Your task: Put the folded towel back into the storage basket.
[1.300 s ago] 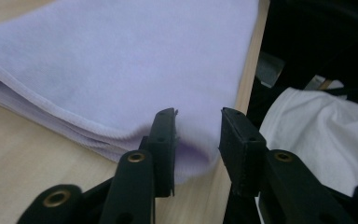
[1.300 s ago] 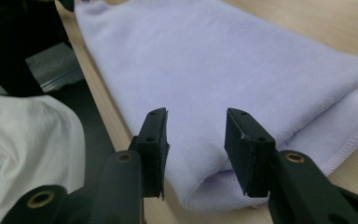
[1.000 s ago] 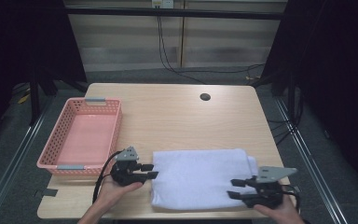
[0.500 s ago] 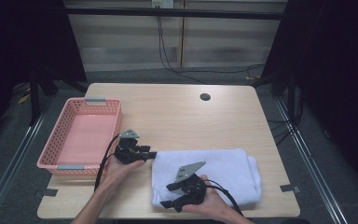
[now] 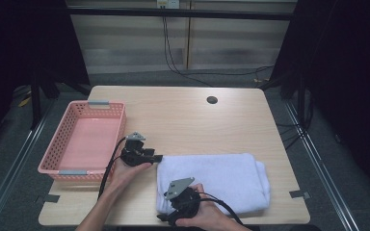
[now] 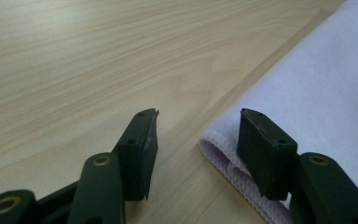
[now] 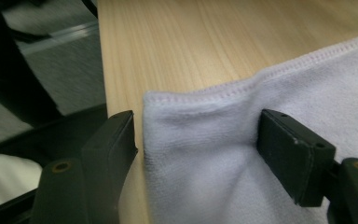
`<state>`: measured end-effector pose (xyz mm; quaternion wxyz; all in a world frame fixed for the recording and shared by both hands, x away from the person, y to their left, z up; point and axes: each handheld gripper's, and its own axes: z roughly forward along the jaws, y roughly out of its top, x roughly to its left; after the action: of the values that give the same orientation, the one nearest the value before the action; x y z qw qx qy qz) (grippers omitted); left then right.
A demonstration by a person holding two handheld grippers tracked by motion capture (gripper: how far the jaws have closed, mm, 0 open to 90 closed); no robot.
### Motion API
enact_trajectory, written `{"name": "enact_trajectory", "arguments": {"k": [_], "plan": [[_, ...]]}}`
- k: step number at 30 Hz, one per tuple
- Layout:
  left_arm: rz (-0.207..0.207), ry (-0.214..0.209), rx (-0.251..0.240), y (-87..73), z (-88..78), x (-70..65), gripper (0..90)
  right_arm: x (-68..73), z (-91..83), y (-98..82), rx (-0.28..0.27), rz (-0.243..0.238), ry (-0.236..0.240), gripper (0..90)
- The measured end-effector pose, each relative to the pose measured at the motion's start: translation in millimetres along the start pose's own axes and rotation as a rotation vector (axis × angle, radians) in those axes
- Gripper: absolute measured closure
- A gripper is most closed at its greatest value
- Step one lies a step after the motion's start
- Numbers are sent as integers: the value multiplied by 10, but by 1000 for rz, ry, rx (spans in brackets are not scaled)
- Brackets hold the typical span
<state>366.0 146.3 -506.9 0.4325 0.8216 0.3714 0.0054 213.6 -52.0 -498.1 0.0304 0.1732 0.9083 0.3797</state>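
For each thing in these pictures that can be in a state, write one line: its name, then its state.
White terry towel: folded, flat on the table.
Pink plastic mesh basket: upright, empty.
Left gripper: open, at the towel's corner.
Right gripper: open, astride the towel's near corner.

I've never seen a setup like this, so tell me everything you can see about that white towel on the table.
The white towel is soft terry-like cloth, folded into a thick rectangle with stitched hems and layered edges. It lies flat on the wooden table near the front edge, right of the pink basket. The left gripper is open at its far-left corner; the right gripper is open, straddling its near-left corner.
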Motion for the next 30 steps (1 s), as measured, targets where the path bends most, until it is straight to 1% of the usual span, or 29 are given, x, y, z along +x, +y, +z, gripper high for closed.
{"name": "enact_trajectory", "arguments": {"k": [1,2,3,4,5,8,9,10,12,13,14,15,16,17,18,20,21,22,23,24,25,26,27,28,29,30], "plan": [[12,1,7,1,5,-21,496,22,1,2,7,-19,-28,345],[19,-2,11,0,7,-34,514,41,-1,-5,9,-33,-59,372],[18,-10,17,-2,7,-42,535,41,-6,-19,1,-28,-60,385],[24,-11,21,-2,7,-46,554,28,-8,-30,-13,-33,-67,419],[17,-13,23,-1,11,-60,562,40,-9,-37,-13,-42,-80,420],[38,-37,40,-6,36,-120,625,45,-9,-38,-13,-43,-83,422],[48,-35,38,-8,46,-140,658,41,-8,-37,-13,-47,-83,434],[48,-30,45,-5,46,-153,678,40,-13,-34,-9,-45,-84,458],[38,-52,51,-6,40,-149,757,14,-33,-39,-9,-42,-99,567],[36,-55,52,-4,32,-146,794,-2,-36,-42,-14,-50,-100,580],[37,-52,50,1,29,-149,842,-6,-39,-41,-12,-53,-105,618],[26,-58,44,1,31,-154,857,4,-42,-39,-8,-53,-124,651],[11,-62,40,3,25,-147,864,5,-44,-37,-6,-58,-131,687],[6,-67,37,10,7,-130,868,-3,-50,-31,0,-57,-143,730],[-10,-77,23,17,-11,-122,870,-9,-55,-26,4,-39,-144,752],[-29,-88,-9,44,-78,-101,873,-33,-72,-14,1,-12,-133,792],[-34,-99,-20,59,-115,-96,873,-49,-84,-6,1,17,-122,808],[-44,-102,-36,76,-143,-106,873,-80,-100,3,-10,29,-108,819],[-38,-99,-40,100,-166,-115,874,-97,-123,16,-16,52,-102,825],[-27,-99,-44,128,-190,-126,874,-119,-156,28,-27,65,-88,828],[-28,-106,-60,158,-216,-137,874,-139,-186,49,-42,68,-79,829],[-37,-115,-86,198,-253,-150,874,-148,-225,75,-57,71,-75,829],[-40,-122,-99,228,-285,-156,875,-156,-280,112,-83,84,-73,830],[-40,-120,-104,255,-310,-166,875,-165,-322,145,-106,94,-65,830],[-38,-123,-115,292,-347,-181,875,-169,-356,171,-117,96,-63,830],[-38,-116,-130,330,-386,-198,875,-171,-396,207,-137,100,-60,830]]}}
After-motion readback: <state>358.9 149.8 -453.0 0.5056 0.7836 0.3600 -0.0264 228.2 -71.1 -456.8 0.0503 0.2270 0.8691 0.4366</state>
